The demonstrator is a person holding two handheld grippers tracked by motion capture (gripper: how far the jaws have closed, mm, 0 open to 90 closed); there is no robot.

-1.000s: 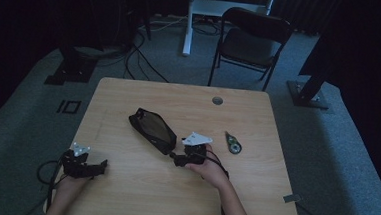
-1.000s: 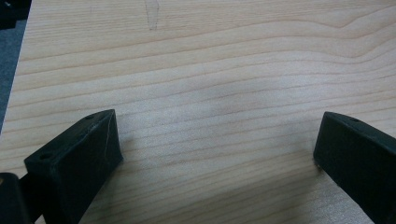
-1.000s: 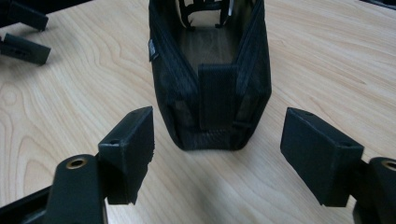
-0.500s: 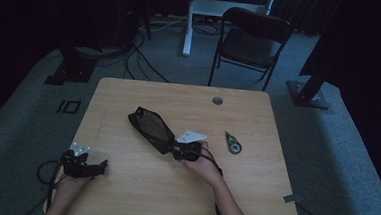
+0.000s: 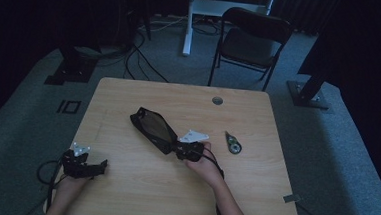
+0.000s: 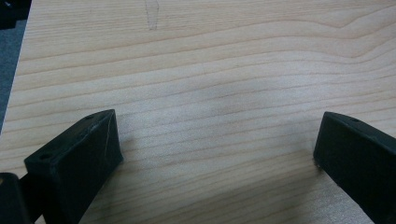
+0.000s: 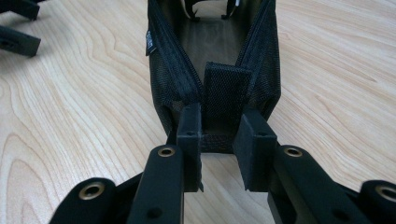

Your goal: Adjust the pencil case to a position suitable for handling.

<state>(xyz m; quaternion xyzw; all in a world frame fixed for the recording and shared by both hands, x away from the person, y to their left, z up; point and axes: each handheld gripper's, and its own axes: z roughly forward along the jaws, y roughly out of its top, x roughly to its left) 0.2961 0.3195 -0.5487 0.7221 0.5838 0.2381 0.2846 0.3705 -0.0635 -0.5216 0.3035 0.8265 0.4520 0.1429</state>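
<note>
A black mesh pouch (image 5: 153, 128) lies open near the middle of the desk (image 5: 253, 201), slanting from its far-left end toward the near right. The right gripper (image 5: 180, 149) meets the pouch's near-right end, and its jaws have just been closing: in the right gripper view they pinch the narrow end of the pouch (image 7: 219, 70), with a small fabric tab (image 7: 227, 95) standing between the two pads, the zipper edges running away on either side and the inside of the pouch open to view. The left gripper (image 5: 100, 165) rests near the desk's near-left corner, well apart from the pouch; in the left gripper view its jaws are spread wide over bare wood with nothing between them. A small correction-tape dispenser (image 5: 233, 143) lies just to the right of the right hand (image 5: 206, 164), toward the right edge. A folding chair (image 5: 252, 41) stands on the floor beyond the far edge.
</note>
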